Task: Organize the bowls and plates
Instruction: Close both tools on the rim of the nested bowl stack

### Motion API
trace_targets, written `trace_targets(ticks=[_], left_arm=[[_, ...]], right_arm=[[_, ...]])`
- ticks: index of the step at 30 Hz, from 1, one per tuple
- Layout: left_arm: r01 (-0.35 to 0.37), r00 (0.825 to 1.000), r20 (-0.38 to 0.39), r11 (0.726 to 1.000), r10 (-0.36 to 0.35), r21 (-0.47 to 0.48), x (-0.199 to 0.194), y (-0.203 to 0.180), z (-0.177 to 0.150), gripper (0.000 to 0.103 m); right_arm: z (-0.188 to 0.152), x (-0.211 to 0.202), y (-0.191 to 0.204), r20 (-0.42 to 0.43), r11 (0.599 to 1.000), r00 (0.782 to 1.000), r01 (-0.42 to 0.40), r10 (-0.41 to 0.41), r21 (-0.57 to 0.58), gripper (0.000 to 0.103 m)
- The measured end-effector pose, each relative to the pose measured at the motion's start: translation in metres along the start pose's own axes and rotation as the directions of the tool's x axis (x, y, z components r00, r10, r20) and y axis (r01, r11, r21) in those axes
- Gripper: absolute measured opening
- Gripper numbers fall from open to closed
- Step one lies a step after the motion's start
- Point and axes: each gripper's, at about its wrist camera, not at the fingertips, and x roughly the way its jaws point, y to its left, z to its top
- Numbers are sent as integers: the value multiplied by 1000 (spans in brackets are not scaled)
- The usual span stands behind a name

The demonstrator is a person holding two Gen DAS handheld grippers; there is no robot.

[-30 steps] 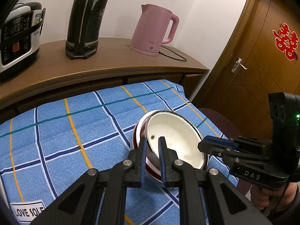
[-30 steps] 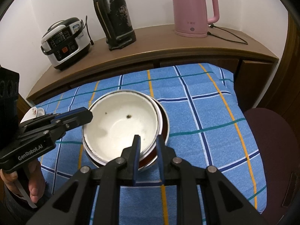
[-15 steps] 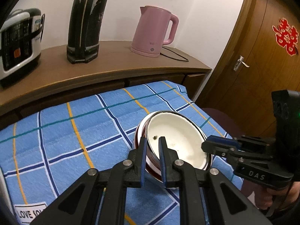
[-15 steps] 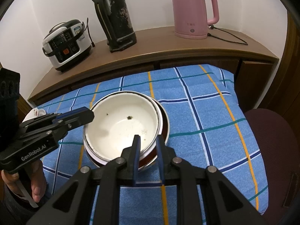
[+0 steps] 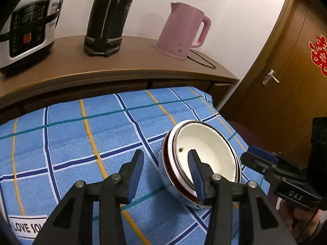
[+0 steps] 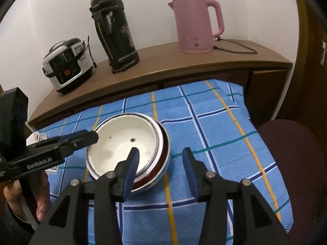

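A: Where do the bowls sit, and how do the jaws stand?

B: The stacked bowls (image 6: 130,149) rest on the blue checked cloth (image 6: 214,122), a white bowl nested in a red-banded one; the stack leans a little. The left gripper (image 5: 165,167) is opening, its jaws apart astride the near-left rim; one pad sits over the white inside, the other outside above the cloth; no pad presses. The right gripper (image 6: 159,167) is opening too; its left pad hangs over the bowl's inside at the near-right rim, the other stands clear over the cloth.

A: So which way does the stack lie from each?

B: From the left gripper it lies ahead and to the right; from the right gripper ahead and to the left; the bowls sit between the two tools, both about equally near. A bowl is round, so no long axis matters; the rim is the only hold, I judge.

A: What does one view give that the other hides?

B: The right wrist view shows a hand (image 6: 40,196) on the left tool's handle and a small white object (image 6: 37,137) at the cloth's far-left edge; the left wrist view shows the door (image 5: 286,102) and the stack's nested edges side-on.
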Motion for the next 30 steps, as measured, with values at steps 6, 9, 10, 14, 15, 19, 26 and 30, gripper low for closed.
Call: trace_targets(ticks=[6,9,10,14,15,19,26,30], left_arm=[[3,1000,-12,1000,-3,15,5,-5,-3,48],[6,1000,-26,1000,-6,18,9,-7,-6,48],[7,999,-33,1000,-6,16,10,-7,-6,48],[13,999,-45,1000,-12,7,13,-7,-7,48],[12,999,-46,1000,-11,10,13,-8,-8,48],[15,998,-57,1000,-13,23,16,-11,-10,45],[-12,998,-58,1000,12,3,13,-10,-9,42],[10,998,-63,1000,-11,-18,11,-9,-9,42]], right_arm=[[-4,8,0,-24,999,999,-34,34,19,48],[-6,12,4,-38,999,999,-39,39,13,48],[-6,15,5,-45,999,998,-33,34,20,48],[-5,22,-1,-60,998,998,-34,38,58,46],[-4,23,-2,-61,997,997,-36,40,61,42],[-1,26,3,-72,999,997,-32,35,38,32],[4,32,4,-78,998,997,-21,25,51,29],[10,40,1,-88,999,996,-9,14,53,29]])
